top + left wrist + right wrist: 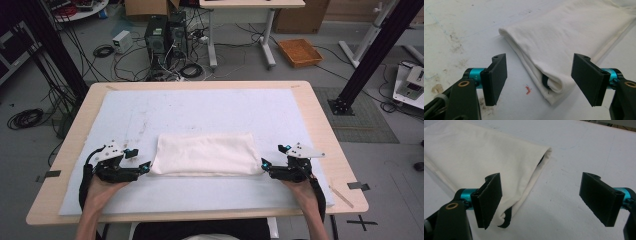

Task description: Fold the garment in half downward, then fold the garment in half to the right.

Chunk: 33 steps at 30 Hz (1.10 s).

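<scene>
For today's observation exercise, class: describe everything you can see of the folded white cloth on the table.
The folded white cloth is a soft, off-white fabric, folded into a flat, long rectangle of several layers. It lies on the pale mat near the table's front edge, its long side across the table. The layered folds show at both short ends, with something dark tucked between the layers at each. A stitched hem runs along one long edge. Nothing grips it.
</scene>
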Motion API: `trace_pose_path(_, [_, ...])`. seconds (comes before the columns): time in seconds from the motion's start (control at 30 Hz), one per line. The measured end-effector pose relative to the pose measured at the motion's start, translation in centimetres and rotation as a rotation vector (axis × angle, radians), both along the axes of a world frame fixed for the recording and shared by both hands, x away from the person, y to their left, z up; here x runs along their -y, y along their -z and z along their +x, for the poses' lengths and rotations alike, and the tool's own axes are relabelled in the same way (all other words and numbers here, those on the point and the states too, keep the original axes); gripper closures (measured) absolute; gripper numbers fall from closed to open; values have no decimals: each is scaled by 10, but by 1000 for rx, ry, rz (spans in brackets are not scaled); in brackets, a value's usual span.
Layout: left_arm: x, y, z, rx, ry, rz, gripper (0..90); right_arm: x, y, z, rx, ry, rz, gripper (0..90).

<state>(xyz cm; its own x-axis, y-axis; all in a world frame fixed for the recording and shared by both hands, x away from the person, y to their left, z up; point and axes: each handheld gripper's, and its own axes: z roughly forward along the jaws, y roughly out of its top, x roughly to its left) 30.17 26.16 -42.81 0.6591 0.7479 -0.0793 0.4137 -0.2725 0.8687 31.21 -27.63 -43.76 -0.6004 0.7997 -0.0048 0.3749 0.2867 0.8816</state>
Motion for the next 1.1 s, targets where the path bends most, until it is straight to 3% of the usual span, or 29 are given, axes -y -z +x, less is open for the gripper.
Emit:
trace_pose_path(0.3, [1, 2, 1, -14, -13, 6, 291, 3, 2, 1, -15, 13, 1, 183])
trace_pose_path(0.43, [2, 2, 1, -22, -48, 11, 291, 3, 2, 0, -15, 11, -2, 184])
trace_pose_path(0.6, [1, 4, 1, -48, -87, 2, 294, 3, 1, 0, -12, 9, 7, 185])
trace_pose_path(0.7, [4, 6, 1, -84, -93, -6, 361, 1, 1, 1, -11, 4, 3, 185])
trace_pose_path(0.93, [21, 12, 1, -136, -61, -13, 389, -5, 1, 1, -9, -11, -6, 185])
trace_pose_path(1.1, [32, 18, 1, -165, -93, 57, 398, -7, 1, 2, -9, -16, -8, 185])
